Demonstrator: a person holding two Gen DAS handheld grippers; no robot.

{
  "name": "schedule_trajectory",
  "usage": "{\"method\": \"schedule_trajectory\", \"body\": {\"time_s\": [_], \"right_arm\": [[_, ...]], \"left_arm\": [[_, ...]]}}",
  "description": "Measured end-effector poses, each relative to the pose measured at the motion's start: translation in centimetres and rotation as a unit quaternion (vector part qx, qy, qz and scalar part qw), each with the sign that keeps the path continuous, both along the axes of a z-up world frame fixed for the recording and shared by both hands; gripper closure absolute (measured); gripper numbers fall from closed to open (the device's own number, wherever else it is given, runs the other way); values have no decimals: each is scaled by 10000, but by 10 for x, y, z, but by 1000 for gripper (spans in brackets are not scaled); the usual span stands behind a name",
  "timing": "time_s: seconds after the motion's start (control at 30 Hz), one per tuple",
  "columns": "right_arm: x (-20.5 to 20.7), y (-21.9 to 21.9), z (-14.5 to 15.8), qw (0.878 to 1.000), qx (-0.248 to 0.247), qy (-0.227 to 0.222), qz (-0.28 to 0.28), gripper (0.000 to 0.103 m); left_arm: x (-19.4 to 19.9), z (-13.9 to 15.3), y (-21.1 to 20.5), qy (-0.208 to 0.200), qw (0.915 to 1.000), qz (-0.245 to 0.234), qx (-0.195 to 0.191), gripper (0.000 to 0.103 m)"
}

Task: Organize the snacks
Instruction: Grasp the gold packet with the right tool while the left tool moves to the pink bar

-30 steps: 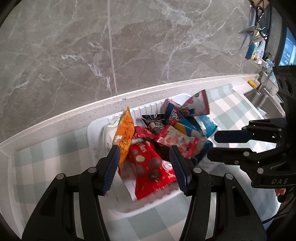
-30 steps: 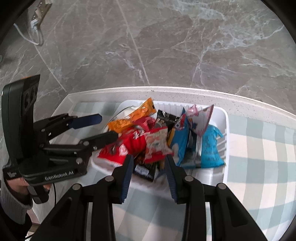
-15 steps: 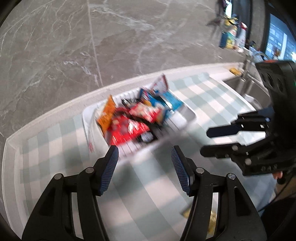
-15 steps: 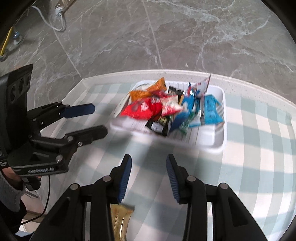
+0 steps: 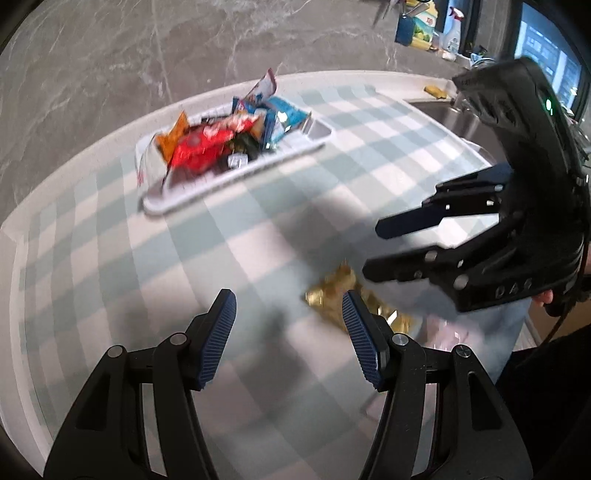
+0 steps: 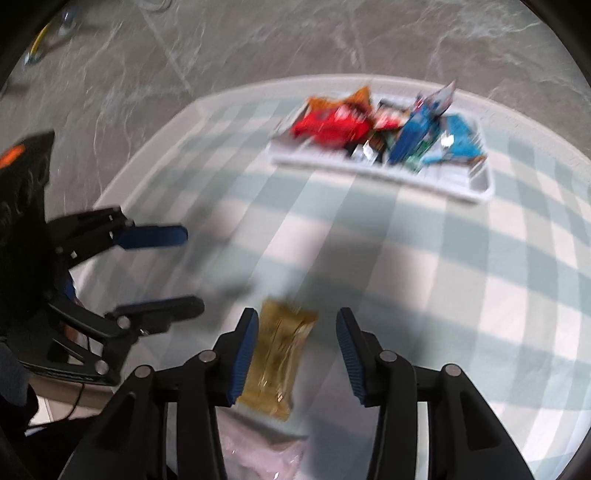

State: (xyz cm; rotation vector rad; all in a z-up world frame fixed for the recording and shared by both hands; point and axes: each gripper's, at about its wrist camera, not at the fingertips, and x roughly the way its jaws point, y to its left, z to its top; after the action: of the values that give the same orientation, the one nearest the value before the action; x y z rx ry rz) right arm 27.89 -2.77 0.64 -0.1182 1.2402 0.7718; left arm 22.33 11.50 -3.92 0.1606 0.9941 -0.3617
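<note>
A white tray point(image 5: 236, 184) full of snack packets stands at the back of the checked cloth; it also shows in the right wrist view point(image 6: 454, 190). A gold packet point(image 5: 332, 291) lies on the cloth near the front edge, seen between the right fingers in the right wrist view point(image 6: 280, 354). A pale pink packet point(image 6: 258, 446) lies just in front of it. My left gripper point(image 5: 288, 332) is open and empty, left of the gold packet. My right gripper point(image 6: 295, 350) is open and empty above the gold packet; it also shows in the left wrist view point(image 5: 380, 247).
A sink point(image 5: 450, 114) lies at the right end of the counter, with bottles point(image 5: 421, 26) behind it. A grey marble wall point(image 5: 184, 48) backs the counter. The checked cloth point(image 5: 184, 258) lies between tray and front edge. The left gripper shows in the right wrist view point(image 6: 188, 269).
Both grippers have pulled back from the tray toward the counter's front edge. The tray now looks far away, and the gold and pink packets have come into view.
</note>
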Motion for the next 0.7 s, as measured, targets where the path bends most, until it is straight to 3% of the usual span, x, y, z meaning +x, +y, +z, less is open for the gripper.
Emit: {"method": "schedule_trajectory", "body": {"time_s": [0.23,0.4,0.53,0.7], "right_arm": [[-27,25,-24,9982,-416,15,421,55],[-31,31,-37,9971,-654,-47,398,55],[-28,26,-37,9968,-709,-173,314,69],[-21,2,-33,9984,-553,-136,63,70]], "left_arm": [[-27,-11,9,125,9997,213,86,45],[-37,-14,6,143,9996,198,166,45],[-39,-16,0,169,9996,138,198,45],[-40,-23,-11,224,9994,-86,243,45]]}}
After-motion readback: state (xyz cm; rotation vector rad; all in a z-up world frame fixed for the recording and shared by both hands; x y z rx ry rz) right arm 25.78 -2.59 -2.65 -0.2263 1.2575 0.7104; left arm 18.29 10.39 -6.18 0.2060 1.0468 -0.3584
